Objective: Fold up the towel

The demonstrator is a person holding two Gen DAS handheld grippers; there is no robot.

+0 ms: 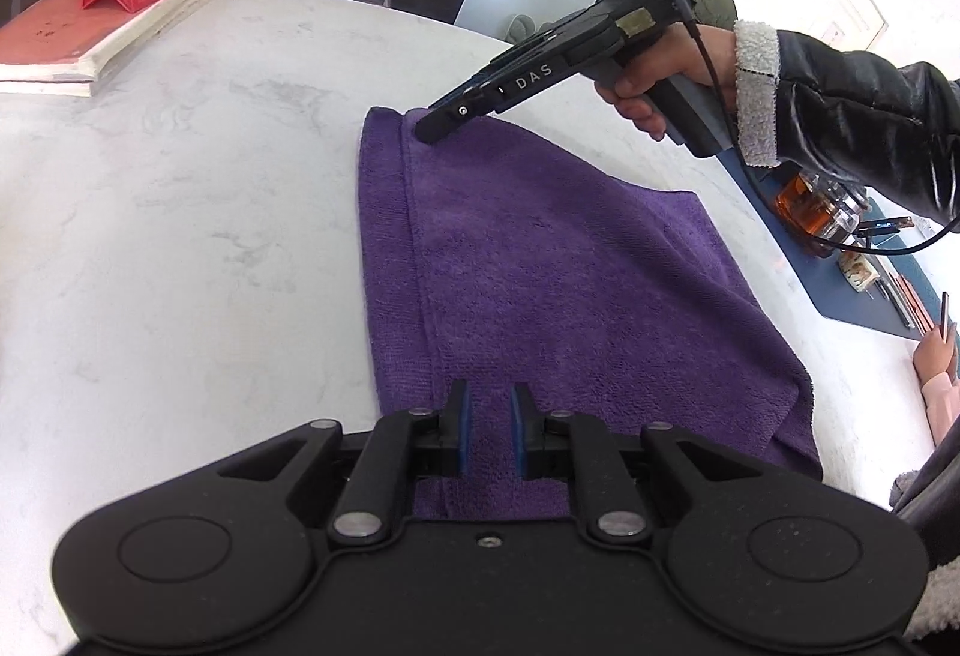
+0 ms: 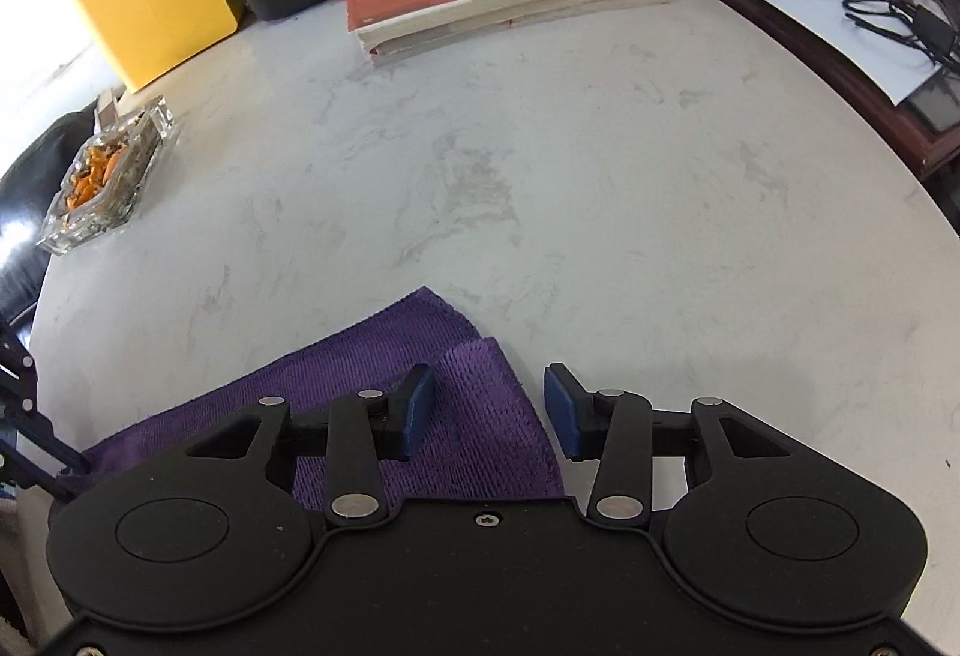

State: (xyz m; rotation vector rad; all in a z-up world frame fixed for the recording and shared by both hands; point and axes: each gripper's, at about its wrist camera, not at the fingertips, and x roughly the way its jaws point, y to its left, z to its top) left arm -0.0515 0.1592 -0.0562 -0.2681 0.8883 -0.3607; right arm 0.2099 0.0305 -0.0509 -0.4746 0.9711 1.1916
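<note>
Towel (image 1: 540, 266), purple, lies folded on table (image 1: 180, 236), long axis running away.

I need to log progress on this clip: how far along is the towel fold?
Done: the towel lies doubled on the table, its top layer just short of the lower edge. In hand: the left gripper sits at the near end, jaws narrow around cloth. The right gripper is at the far corner, jaws apart around it, no firm grip visible. Left: release, any further fold.

bright, sharp; fisheye-warped edges
</note>
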